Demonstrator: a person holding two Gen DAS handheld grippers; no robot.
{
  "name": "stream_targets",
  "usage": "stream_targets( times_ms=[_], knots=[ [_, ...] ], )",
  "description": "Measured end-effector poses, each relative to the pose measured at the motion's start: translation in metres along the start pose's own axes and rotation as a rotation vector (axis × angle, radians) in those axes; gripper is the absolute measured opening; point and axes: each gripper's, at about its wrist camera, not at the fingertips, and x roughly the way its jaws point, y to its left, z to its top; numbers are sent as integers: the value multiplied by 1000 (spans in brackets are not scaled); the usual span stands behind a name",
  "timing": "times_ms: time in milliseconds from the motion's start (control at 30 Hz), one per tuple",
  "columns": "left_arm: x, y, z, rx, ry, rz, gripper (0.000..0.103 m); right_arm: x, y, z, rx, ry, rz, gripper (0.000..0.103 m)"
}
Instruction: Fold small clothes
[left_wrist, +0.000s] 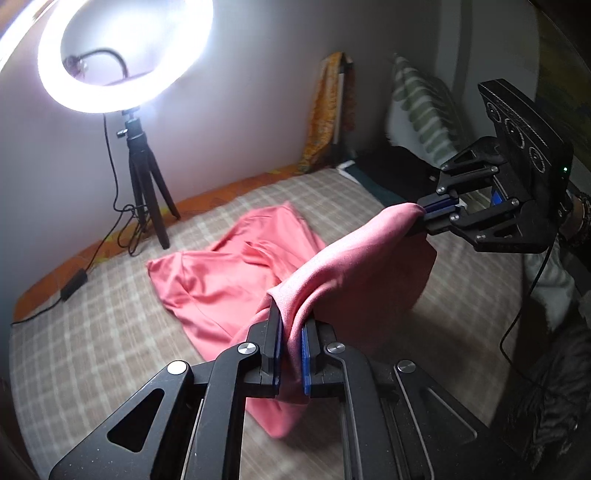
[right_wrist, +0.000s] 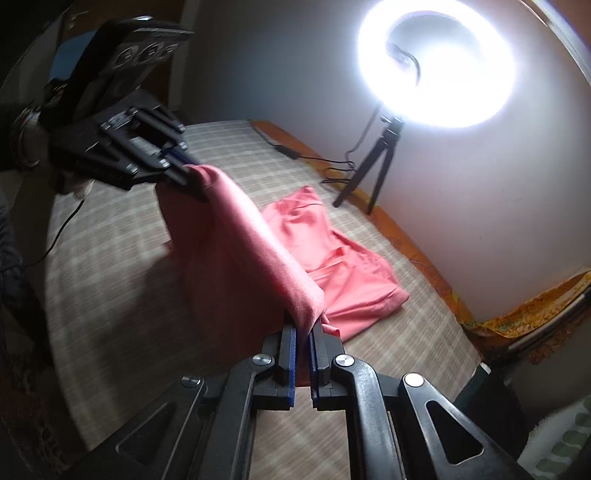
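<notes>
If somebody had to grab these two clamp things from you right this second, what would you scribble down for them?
Left gripper: shut on one end of the pink garment's near edge.
Right gripper: shut on the other end of the same edge.
The edge is lifted and stretched between the two grippers; the far part of the garment lies rumpled on the checked bed cover, towards the ring light.
Done: both ends gripped and raised.
Left: probably carry the held edge over the resting part, lay it flat, release, then make any further folds.
</notes>
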Motion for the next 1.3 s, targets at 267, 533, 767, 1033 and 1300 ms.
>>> stream_targets(
  times_ms=[267,533,767,1033,1300],
  knots=[
    [61,53,29,-70,56,24,6,83,-59,28,29,57,10,3],
    [122,98,52,-86,134,25,6,164,-108,38,100,156,61,3],
    [146,117,52,-89,171,55,13,201,-128,39,174,190,71,8],
    [109,155,49,-250,71,132,35,176,-174,8,510,75,117,26],
    [92,171,16,-421,48,20,35,165,-182,-35,793,-7,244,40]
  ],
)
